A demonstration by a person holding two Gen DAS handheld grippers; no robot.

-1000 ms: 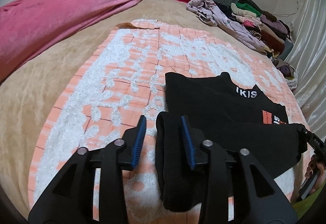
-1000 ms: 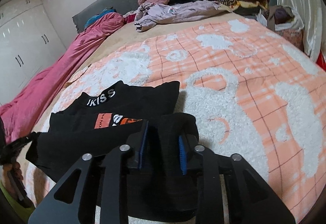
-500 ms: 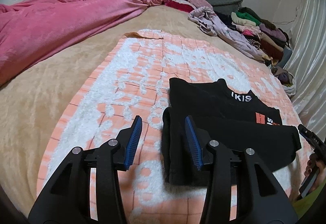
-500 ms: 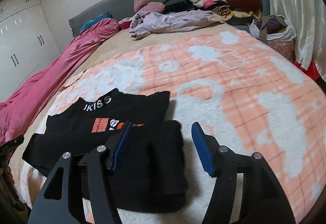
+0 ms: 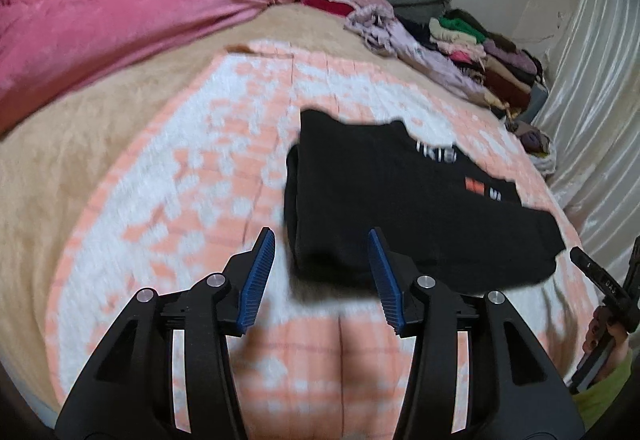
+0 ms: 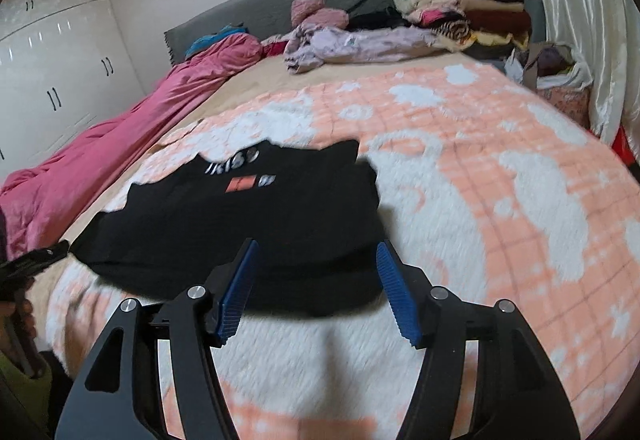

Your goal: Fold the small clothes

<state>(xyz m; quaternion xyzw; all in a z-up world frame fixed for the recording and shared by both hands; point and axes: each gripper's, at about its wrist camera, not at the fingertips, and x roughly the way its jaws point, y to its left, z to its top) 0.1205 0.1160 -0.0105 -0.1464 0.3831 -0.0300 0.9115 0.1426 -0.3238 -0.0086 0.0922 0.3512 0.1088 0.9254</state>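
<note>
Nearest in the left wrist view, the left gripper [image 5: 322,276] is seen with its jaws spread and nothing between them, held just short of the near edge of the black shirt [image 5: 400,200]. In the right wrist view, the right gripper [image 6: 318,288] is likewise seen with jaws spread wide and empty, the near edge of the shirt [image 6: 248,228] lying just beyond its blue pads [image 6: 396,294]. The shirt is laid folded on the orange-and-white blanket [image 6: 500,200], its white lettering and orange patch turned up on the far part; both views are blurred there, so the lettering cannot be read. The blanket is spread over a tan cover [image 5: 80,144] on the bed. Farther off, a pink quilt [image 5: 112,20] is bunched along the left side, a lilac garment [image 6: 360,44] is heaped near the head of the bed, and a stack of folded clothes [image 6: 472,8] is piled in the far right corner beside a pale curtain [image 6: 576,12]. White cupboards [image 6: 52,72] are seen on the far left.
</note>
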